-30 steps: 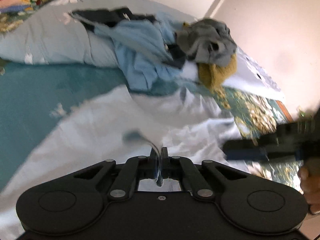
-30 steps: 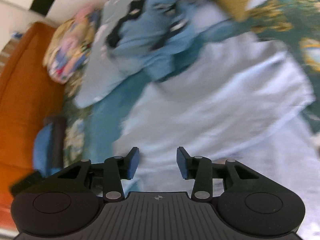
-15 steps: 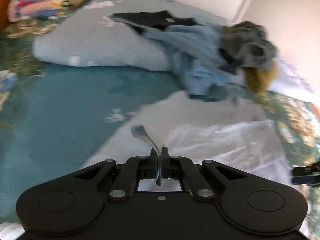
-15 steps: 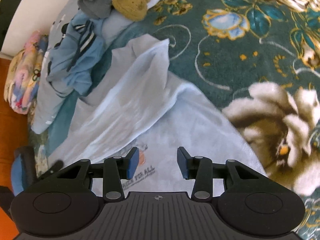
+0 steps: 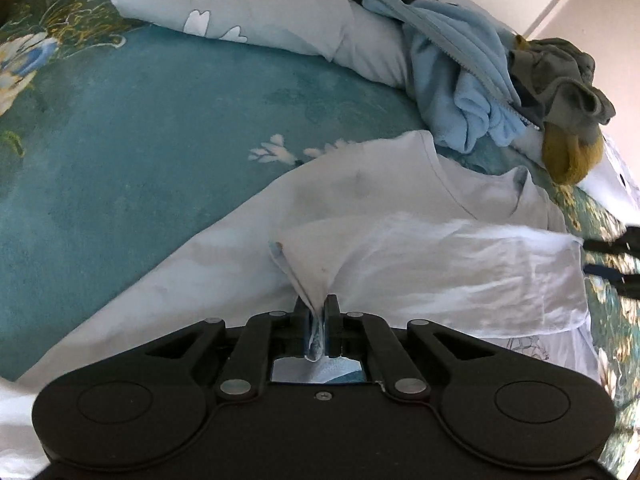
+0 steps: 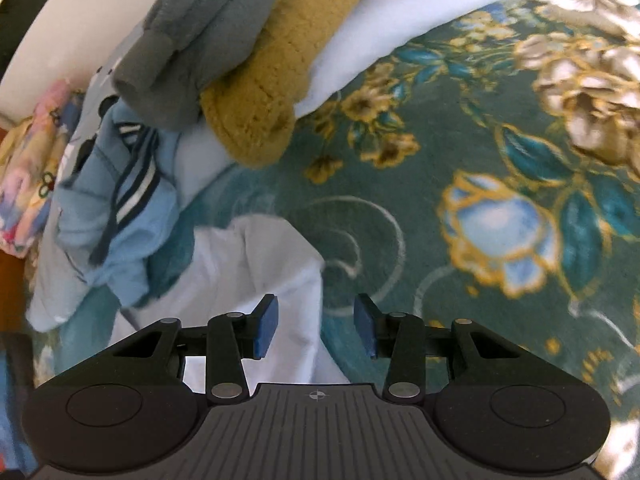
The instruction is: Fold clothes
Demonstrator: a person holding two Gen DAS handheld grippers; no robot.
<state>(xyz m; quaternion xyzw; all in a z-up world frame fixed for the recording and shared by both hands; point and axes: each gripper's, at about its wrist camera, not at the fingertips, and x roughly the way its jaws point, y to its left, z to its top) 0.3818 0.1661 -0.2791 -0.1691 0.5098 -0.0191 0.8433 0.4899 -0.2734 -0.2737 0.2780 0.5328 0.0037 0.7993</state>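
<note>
A pale white T-shirt (image 5: 400,216) is spread on a bed covered with a teal floral bedspread (image 5: 120,140), its collar end turned toward the pile of clothes at the far side. One layer of the shirt is seen folded across the body, ending in a straight edge at the right. A bunched fold of the fabric is pinched in the left hand-held gripper (image 5: 318,320), whose jaws are clenched tight on the cloth, so that the fabric is drawn up into a small peak in front of the fingers.

In the right wrist view, an edge of the same shirt (image 6: 272,272) is seen lying below and between the blue pads of the right hand-held gripper (image 6: 316,326), which is held released, with its jaws spread wide and nothing between them. The right gripper's dark fingers are also glimpsed at the right edge of the left wrist view.

Beyond the shirt, a light blue garment (image 5: 460,92) is heaped against a grey garment (image 5: 560,80) and a mustard knitted piece (image 6: 280,64); these are stacked on pale grey-blue bedding (image 5: 248,12). A colourful patterned bundle (image 6: 28,176) is seen at the far left of the right wrist view.
</note>
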